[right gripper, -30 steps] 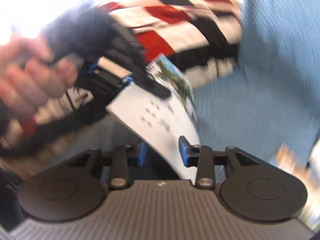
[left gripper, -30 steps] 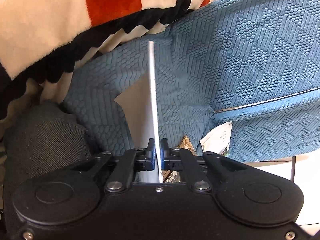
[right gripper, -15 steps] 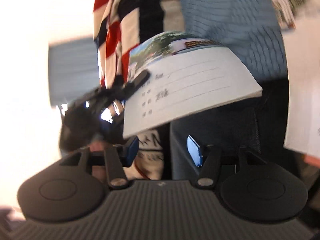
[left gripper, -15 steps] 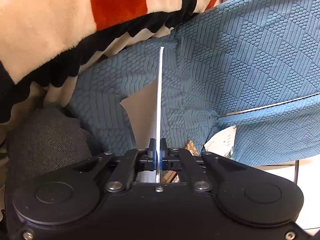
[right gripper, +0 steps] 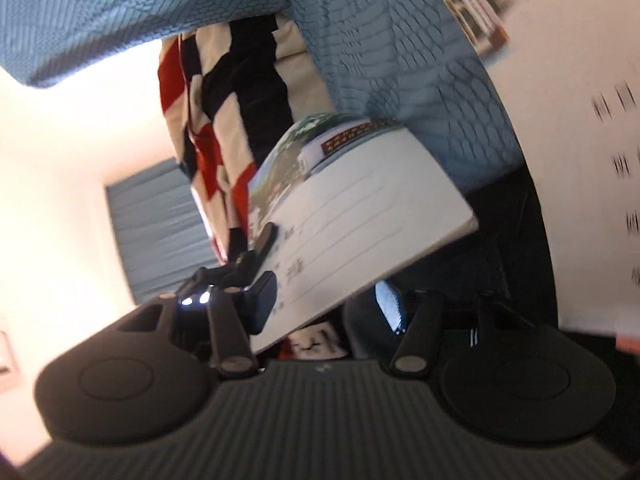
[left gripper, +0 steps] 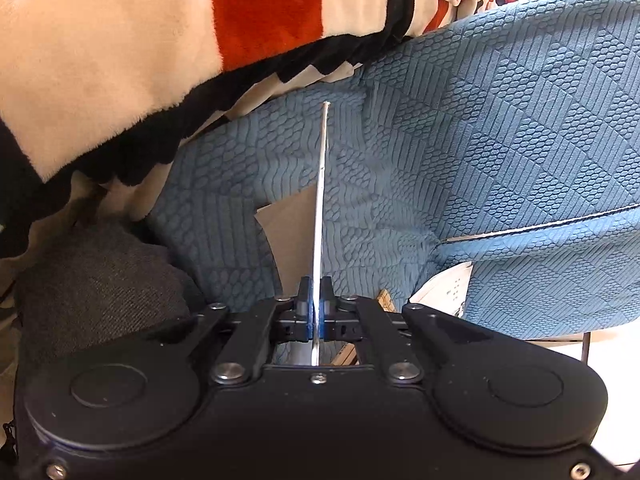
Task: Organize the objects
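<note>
My left gripper (left gripper: 316, 304) is shut on a thin white booklet (left gripper: 320, 208), seen edge-on and upright in front of a blue textured sofa cover (left gripper: 480, 140). In the right wrist view the same booklet (right gripper: 360, 216) shows its face, with a photo strip and ruled lines, pinched at its lower left corner by the left gripper's fingers (right gripper: 264, 240). My right gripper (right gripper: 328, 304) is open and empty, just below the booklet, with the booklet's lower edge above the gap between its jaws.
A striped red, black and cream blanket (left gripper: 160, 60) lies over the sofa at the upper left. A dark grey cushion (left gripper: 100, 280) sits at the lower left. More printed booklets (left gripper: 448, 288) lie under the sofa cushion edge. White paper (right gripper: 580, 160) fills the right of the right wrist view.
My right gripper has swung round and rolled, so the booklet now shows face-on above its open jaws. My left gripper has shifted a little, still holding the booklet.
</note>
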The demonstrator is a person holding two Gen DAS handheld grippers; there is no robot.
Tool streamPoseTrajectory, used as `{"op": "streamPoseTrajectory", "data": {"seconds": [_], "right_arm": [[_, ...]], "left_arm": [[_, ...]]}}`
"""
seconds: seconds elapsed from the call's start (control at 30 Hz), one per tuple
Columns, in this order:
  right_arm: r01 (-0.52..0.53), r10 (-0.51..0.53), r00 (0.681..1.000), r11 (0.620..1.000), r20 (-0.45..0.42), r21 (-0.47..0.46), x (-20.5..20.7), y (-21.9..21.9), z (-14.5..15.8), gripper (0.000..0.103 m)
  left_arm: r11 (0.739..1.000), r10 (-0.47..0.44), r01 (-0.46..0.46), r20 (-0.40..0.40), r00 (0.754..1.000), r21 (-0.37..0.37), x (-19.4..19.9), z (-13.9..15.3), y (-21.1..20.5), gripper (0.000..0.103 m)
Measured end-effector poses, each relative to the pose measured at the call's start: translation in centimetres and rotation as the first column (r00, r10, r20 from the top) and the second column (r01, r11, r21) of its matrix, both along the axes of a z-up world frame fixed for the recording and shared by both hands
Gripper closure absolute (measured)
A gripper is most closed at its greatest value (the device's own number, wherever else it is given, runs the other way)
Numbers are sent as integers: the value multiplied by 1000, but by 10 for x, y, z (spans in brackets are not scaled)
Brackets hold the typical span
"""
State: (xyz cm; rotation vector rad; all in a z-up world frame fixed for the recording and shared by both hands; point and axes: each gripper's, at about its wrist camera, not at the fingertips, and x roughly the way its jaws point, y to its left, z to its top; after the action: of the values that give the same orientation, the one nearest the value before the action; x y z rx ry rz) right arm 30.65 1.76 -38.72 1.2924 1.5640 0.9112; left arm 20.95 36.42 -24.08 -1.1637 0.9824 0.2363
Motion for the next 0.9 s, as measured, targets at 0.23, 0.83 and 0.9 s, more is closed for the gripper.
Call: {"op": "streamPoseTrajectory", "data": {"seconds": [0.23, 0.83, 0.9], "right_arm": [[66, -64, 996, 997, 55, -35, 18, 2, 0, 45], [52, -22, 977, 989, 211, -138, 80, 13, 4, 47], [12, 21, 970, 991, 243, -132, 86, 21, 8, 48]], "left_arm": [[1000, 9, -9, -6, 1000, -5, -1, -4, 6, 102], [999, 32, -33, -37, 999, -6, -6, -17, 21, 102], [999, 36, -36, -43, 998, 10, -6, -17, 23, 102]]}}
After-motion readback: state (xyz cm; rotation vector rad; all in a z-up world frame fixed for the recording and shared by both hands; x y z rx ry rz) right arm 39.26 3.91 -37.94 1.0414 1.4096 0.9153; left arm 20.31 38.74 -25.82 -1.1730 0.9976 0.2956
